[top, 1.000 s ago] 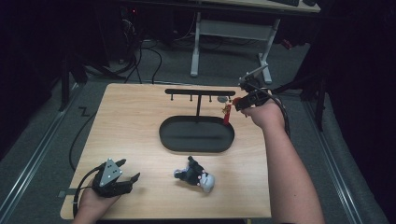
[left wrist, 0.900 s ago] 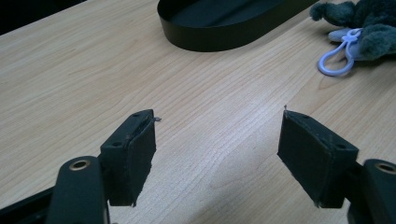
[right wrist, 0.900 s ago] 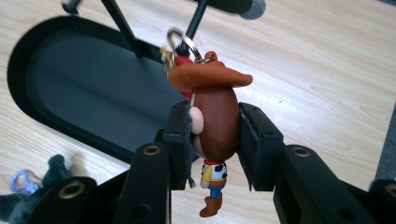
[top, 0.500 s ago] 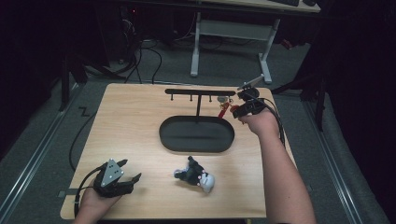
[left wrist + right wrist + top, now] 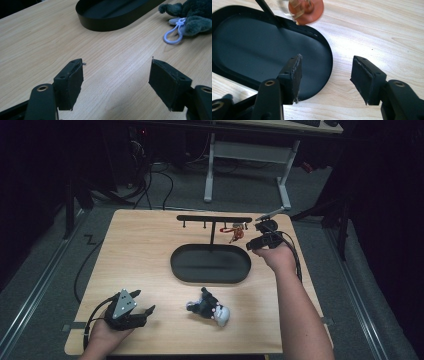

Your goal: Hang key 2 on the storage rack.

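Pale wooden table (image 5: 150,250) in a dark room, grey floor and cables behind.

Right gripper (image 5: 261,241) raised beyond the right end of the black oval tray (image 5: 210,276), jaws apart and empty, red keychain (image 5: 237,233) hanging from the black hook rack (image 5: 214,219) just beside. Left gripper (image 5: 131,312) low at the near left corner, jaws wide, nothing between. Dark plush toy (image 5: 209,306) with lilac clip (image 5: 172,34) lying near the front edge, between both grippers, apart from the tray.

on the worktop (image 5: 145,250) a tray (image 5: 210,264) lies mid-way, a hook rack (image 5: 214,219) rising behind it; a plush toy (image 5: 209,306) lies before it, near the front edge.
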`<state>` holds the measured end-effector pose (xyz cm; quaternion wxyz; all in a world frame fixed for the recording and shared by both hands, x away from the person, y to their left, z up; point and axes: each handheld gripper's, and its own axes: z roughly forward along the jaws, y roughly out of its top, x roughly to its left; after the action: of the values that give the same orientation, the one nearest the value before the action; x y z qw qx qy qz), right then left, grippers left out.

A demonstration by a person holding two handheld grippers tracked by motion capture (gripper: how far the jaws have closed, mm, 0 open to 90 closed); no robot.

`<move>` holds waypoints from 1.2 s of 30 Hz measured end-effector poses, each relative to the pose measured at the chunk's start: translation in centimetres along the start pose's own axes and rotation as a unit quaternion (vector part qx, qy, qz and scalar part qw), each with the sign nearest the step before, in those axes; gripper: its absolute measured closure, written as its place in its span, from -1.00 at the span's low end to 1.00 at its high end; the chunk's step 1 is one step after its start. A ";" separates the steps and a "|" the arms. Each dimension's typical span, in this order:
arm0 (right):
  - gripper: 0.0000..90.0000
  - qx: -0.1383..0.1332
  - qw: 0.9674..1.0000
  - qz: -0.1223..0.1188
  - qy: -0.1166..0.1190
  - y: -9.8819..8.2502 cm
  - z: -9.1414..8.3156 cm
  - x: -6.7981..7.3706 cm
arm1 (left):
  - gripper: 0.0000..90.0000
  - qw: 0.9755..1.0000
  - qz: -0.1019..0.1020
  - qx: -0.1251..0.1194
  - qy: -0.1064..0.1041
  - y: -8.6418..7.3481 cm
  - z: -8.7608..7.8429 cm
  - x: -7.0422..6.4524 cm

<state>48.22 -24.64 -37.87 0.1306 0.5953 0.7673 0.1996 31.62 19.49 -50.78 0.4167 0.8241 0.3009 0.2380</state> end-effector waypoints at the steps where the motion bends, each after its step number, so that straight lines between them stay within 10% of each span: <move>1: -0.07 -0.004 1.000 0.002 0.001 -0.4 -0.4 -0.1 | -0.38 1.000 0.000 -0.001 -0.002 0.1 0.1 0.0; 23: -0.14 -0.071 0.997 0.011 -0.006 -12.2 0.0 -1.4 | -0.35 0.998 -0.030 -0.010 -0.057 2.6 2.8 -0.9; 36: -0.16 -0.162 0.987 0.001 0.024 -21.2 2.0 -0.2 | -0.05 0.997 -0.034 0.016 -0.072 3.1 4.3 -1.8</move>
<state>30.90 -29.05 -49.48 0.2063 0.5617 0.7275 0.3357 34.02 14.49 -50.78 0.4315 0.8352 0.3015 0.1591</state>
